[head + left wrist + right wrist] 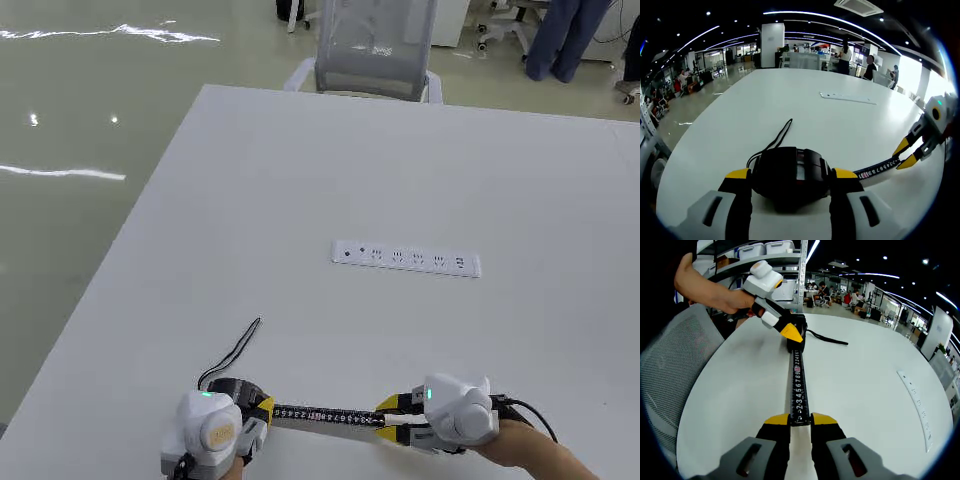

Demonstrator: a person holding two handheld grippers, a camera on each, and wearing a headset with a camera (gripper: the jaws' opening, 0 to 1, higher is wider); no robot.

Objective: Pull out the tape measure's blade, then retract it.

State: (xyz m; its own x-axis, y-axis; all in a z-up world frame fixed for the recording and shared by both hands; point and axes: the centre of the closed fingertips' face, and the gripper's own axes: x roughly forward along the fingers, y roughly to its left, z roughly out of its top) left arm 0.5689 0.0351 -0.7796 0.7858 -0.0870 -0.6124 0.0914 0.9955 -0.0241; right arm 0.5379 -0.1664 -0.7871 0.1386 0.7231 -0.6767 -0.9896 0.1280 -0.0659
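So the tape measure (789,172) sits at the near edge of the white table (400,160), over on the left side, and the left tool (262,410) is clenched right around its black case, one yellow-tipped jaw on each side of the body. The blade (798,380) is pulled out and runs in a straight line to the right, low over the table top, can't tell if it actually touches it. You can read the numbers along it in the right gripper view. The right tool (800,419) is pinching the free end of the blade between its two jaws, so both tools are grasping something and the blade spans the gap between them. A thin black wrist strap (232,352) trails off the case toward the far side and lies loose on the table. Further out, about mid-table, there's a white power strip (405,258) lying flat, well apart from everything else. A grey mesh chair (372,45) is pushed up at the far edge
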